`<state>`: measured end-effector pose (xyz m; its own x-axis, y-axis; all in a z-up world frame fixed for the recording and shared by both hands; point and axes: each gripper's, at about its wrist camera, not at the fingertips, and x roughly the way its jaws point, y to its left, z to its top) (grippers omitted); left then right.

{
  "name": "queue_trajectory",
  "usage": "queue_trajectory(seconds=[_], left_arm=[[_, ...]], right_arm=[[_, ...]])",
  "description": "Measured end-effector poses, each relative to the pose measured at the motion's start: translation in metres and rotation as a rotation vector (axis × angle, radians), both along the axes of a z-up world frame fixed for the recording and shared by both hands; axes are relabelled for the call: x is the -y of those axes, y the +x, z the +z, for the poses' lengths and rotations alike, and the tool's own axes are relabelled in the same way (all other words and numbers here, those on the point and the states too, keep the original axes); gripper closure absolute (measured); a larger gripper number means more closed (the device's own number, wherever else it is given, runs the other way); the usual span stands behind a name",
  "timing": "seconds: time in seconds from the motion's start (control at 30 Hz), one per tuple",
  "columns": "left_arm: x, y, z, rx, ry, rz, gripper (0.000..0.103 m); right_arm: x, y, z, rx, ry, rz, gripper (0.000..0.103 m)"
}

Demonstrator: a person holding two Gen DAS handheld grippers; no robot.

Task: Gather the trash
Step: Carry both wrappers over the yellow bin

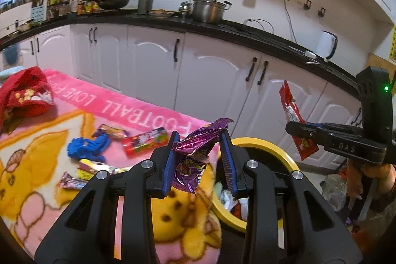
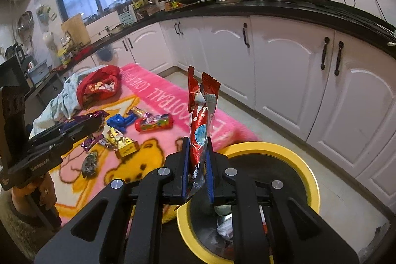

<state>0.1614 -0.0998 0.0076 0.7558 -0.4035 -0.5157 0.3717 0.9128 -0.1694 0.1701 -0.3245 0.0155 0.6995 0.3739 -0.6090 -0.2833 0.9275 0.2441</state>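
My left gripper [image 1: 199, 140] is shut on a crumpled purple foil wrapper [image 1: 195, 152], held at the blanket's edge beside the yellow-rimmed bin [image 1: 267, 144]. My right gripper [image 2: 198, 147] is shut on a tall red snack wrapper [image 2: 200, 115], held upright just left of the bin [image 2: 292, 152]. The bin holds some trash at its bottom. In the left wrist view the right gripper [image 1: 300, 131] with the red wrapper [image 1: 292, 113] hangs to the right of the bin. The left gripper [image 2: 91, 124] with the purple wrapper [image 2: 95, 137] shows at the left of the right wrist view.
Several wrappers lie on the pink blanket [image 1: 138, 108]: a red candy pack [image 2: 154, 124], a gold packet [image 2: 123, 144], a dark wrapper [image 2: 90, 163]. A blue glove [image 1: 87, 146] and red cloth [image 2: 99, 87] lie there too. White cabinets [image 2: 284, 61] stand behind.
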Motion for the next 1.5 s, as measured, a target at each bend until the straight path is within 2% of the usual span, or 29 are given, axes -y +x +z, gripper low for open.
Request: queue_trajectory(seconds=[0.67,1.07,1.5], left_arm=[[0.072,-0.001,-0.027,-0.045,0.036,-0.134,0.077],[0.105,0.002,-0.052,-0.085,0.064,-0.193,0.077],[0.122,0.013,-0.079,-0.149,0.065,-0.222,0.077]], right_arm=[[0.057,-0.003,-0.017,-0.039,0.012,-0.071,0.091],[0.079,0.002,-0.043,-0.097,0.012,-0.096,0.091],[0.087,0.013,-0.074,-0.174,0.021,-0.097,0.088]])
